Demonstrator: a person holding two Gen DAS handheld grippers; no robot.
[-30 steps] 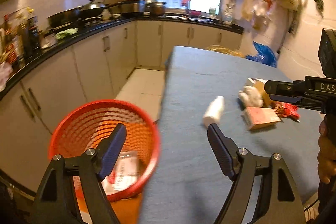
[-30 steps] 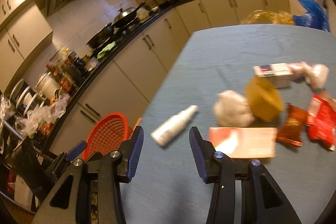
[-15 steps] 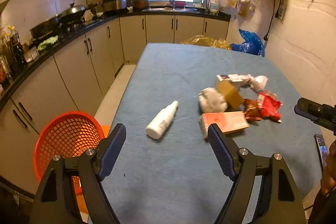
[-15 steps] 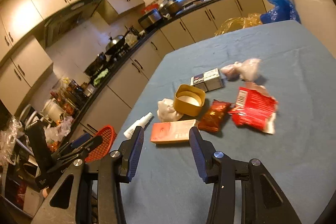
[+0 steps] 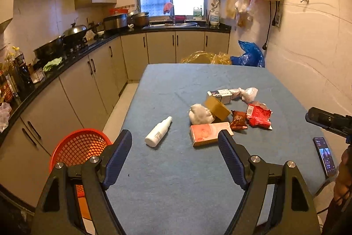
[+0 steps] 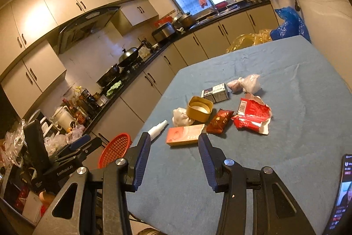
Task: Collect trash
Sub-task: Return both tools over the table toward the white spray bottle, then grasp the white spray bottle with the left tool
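Both grippers hang over the near end of the bench (image 5: 176, 180), which is covered in blue cloth. The left gripper (image 5: 175, 145) stands wide open with nothing between its blue pads; the right gripper (image 6: 175, 143) is partly open and also empty.

The trash sits in a loose cluster toward the bench's right half. It consists of:
- a pink flat box (image 5: 209, 133) nearest the grippers
- a crumpled white tissue (image 5: 200, 117) touching a gold round tin (image 6: 199, 108)
- a small brown sachet (image 6: 220, 121)
- a torn red wrapper (image 6: 253, 116)
- a dark printed carton (image 6: 215, 93)
- a knotted clear bag (image 6: 246, 84) farthest back

A white spray bottle (image 5: 158, 131) lies on its side, apart, nearer the left edge.

An orange mesh basket (image 5: 81, 147) stands on the floor beside the near left corner.
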